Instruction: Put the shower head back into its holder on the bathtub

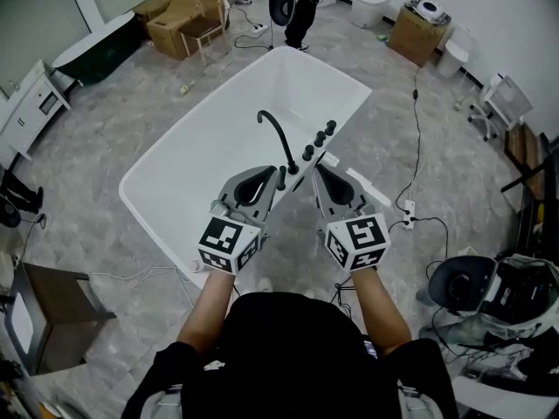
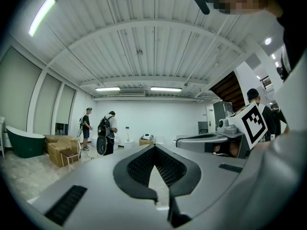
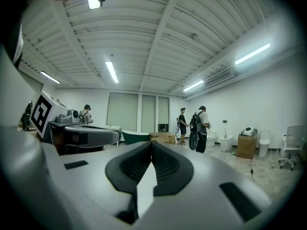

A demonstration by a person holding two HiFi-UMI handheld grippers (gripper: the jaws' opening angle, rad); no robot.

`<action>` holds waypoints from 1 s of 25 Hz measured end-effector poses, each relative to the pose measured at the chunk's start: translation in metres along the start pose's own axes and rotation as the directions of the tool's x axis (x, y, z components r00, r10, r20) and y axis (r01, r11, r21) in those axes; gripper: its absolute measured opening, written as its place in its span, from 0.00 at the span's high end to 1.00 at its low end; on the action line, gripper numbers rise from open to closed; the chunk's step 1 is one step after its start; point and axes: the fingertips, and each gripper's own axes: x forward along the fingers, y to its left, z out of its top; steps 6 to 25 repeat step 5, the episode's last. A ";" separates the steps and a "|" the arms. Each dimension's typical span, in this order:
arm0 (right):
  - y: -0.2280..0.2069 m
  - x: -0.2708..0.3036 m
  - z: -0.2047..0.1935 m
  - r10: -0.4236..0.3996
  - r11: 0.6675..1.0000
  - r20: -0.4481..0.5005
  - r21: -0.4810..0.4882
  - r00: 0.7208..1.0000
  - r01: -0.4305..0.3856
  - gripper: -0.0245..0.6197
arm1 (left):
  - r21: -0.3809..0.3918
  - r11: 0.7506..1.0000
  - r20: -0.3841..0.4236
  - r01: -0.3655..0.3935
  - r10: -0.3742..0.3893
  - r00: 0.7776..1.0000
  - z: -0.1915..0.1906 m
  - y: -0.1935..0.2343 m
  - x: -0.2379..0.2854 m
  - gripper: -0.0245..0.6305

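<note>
- No word, number or brand name can be read anywhere.
- The only printed marks are black-and-white square code patterns, on the near ends of the left gripper (image 1: 281, 180) and the right gripper (image 1: 314, 175).
- Any print on the far cardboard boxes (image 1: 179, 11) is too small to read.
</note>
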 end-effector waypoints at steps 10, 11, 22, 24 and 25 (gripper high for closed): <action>0.006 0.002 -0.002 0.012 1.000 -0.007 -0.002 1.000 -0.012 0.93 | -0.011 1.000 -0.008 -0.009 0.009 1.000 -0.002 0.002 -0.003 0.94; 0.006 0.002 -0.002 0.012 1.000 -0.007 -0.002 1.000 -0.012 0.93 | -0.011 1.000 -0.008 -0.009 0.009 1.000 -0.002 0.002 -0.003 0.94; 0.006 0.002 -0.002 0.012 1.000 -0.007 -0.002 1.000 -0.012 0.93 | -0.011 1.000 -0.008 -0.009 0.009 1.000 -0.002 0.002 -0.003 0.94; 0.006 0.002 -0.002 0.012 1.000 -0.007 -0.002 1.000 -0.012 0.93 | -0.011 1.000 -0.008 -0.009 0.009 1.000 -0.002 0.002 -0.003 0.94; 0.006 0.002 -0.002 0.012 1.000 -0.007 -0.002 1.000 -0.012 0.93 | -0.011 1.000 -0.008 -0.009 0.009 1.000 -0.002 0.002 -0.003 0.94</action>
